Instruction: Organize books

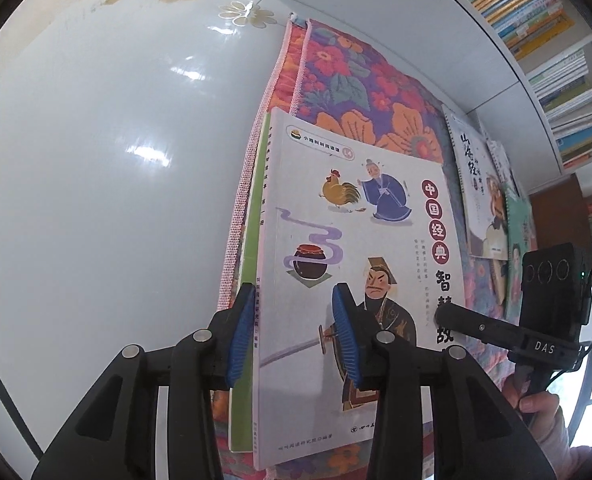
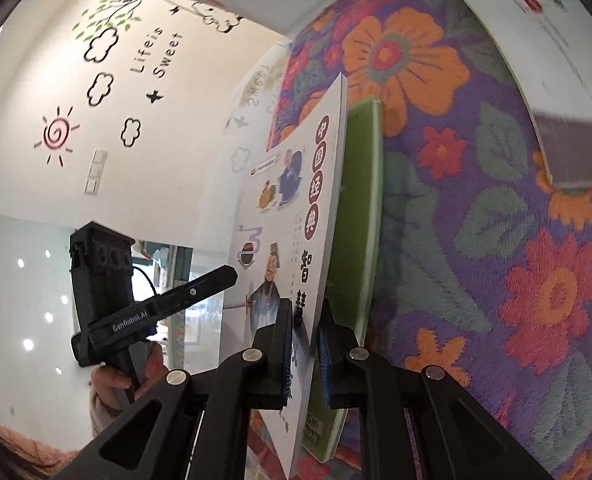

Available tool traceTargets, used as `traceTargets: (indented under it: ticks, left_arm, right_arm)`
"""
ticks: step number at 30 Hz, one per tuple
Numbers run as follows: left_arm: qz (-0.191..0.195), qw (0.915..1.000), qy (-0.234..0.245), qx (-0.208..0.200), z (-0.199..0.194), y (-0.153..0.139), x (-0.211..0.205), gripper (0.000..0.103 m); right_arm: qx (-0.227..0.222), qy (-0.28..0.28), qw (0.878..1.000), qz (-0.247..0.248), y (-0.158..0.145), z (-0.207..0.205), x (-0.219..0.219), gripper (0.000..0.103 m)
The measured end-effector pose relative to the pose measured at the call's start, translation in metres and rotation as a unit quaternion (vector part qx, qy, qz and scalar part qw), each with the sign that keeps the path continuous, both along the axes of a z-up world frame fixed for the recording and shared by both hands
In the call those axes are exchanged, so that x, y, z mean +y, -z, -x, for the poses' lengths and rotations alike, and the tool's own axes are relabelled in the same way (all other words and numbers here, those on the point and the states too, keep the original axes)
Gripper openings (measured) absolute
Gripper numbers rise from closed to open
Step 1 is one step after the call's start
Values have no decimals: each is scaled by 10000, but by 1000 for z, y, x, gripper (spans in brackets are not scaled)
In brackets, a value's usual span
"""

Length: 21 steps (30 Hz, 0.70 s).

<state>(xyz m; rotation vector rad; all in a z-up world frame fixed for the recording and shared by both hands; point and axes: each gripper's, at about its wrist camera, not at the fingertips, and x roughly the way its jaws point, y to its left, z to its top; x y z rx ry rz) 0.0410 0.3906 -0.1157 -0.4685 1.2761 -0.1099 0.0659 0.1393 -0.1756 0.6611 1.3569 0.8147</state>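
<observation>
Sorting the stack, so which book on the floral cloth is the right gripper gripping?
The white rooster-and-official cover book: its edge sits between the right gripper jaws, raised off the green book beneath.

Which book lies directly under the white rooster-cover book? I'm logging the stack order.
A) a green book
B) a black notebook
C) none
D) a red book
A: a green book shows along the edge beneath the white rooster-cover book, on the floral cloth.

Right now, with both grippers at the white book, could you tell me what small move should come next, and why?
Probably lift the white book a little with the right gripper. Its pads pinch the book's edge, and that edge looks raised off the green book. The left gripper straddles the spine, jaws apart.
</observation>
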Motion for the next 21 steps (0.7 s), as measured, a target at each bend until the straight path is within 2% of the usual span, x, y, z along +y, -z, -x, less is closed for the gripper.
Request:
traceTargets:
  ticks: [18,21]
  left_arm:
    - [-285,9995,-61,146,1,3,1,36]
    - [-518,9984,-124,166,1,3,4,36]
  right_arm:
    - [44,105,9998,165,-3,5,9,12]
    - [197,180,9994,228,-4,4,5,14]
